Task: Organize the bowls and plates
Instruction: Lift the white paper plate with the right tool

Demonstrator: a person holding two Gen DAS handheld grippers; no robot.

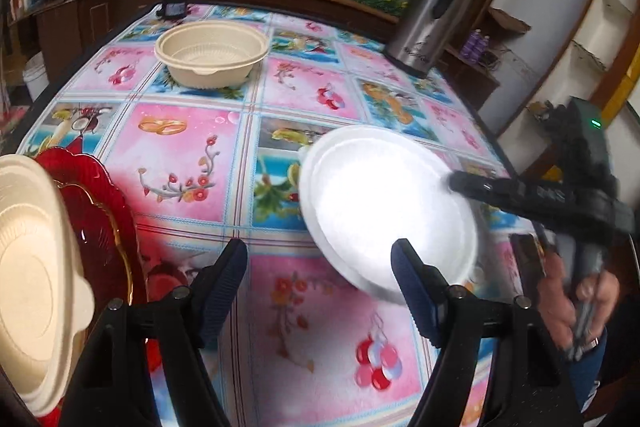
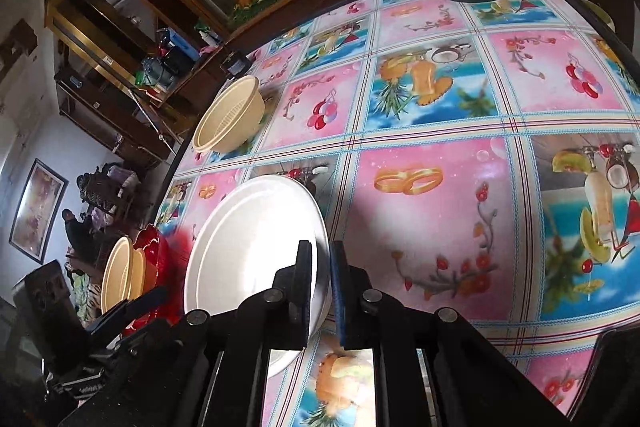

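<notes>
— Two claws, so which one has the white plate (image 2: 256, 259)?

— My right gripper (image 2: 320, 283). Its pads are clamped on the plate's near rim, and the plate hangs tilted off the table (image 2: 440, 155), on edge, its face turned to the left and its long line running away from me toward the far side. My left gripper (image 1: 320, 287) is spread wide with nothing between the fingers, hovering over the cloth just left of that plate.

— How many dishes do you count?

— One white plate, one red plate (image 1: 100, 211) and two beige bowls. One beige bowl (image 1: 212, 53) stands upright at the far left of the table, mouth up. The other beige bowl (image 1: 36, 267) lies on the red plate at the near left edge, its ringed underside toward my left camera.

— Anything else on the table?

— One steel flask (image 1: 428, 23) at the far right corner, and one small dark object (image 1: 174, 5) behind the far bowl; I cannot tell what it is.
</notes>
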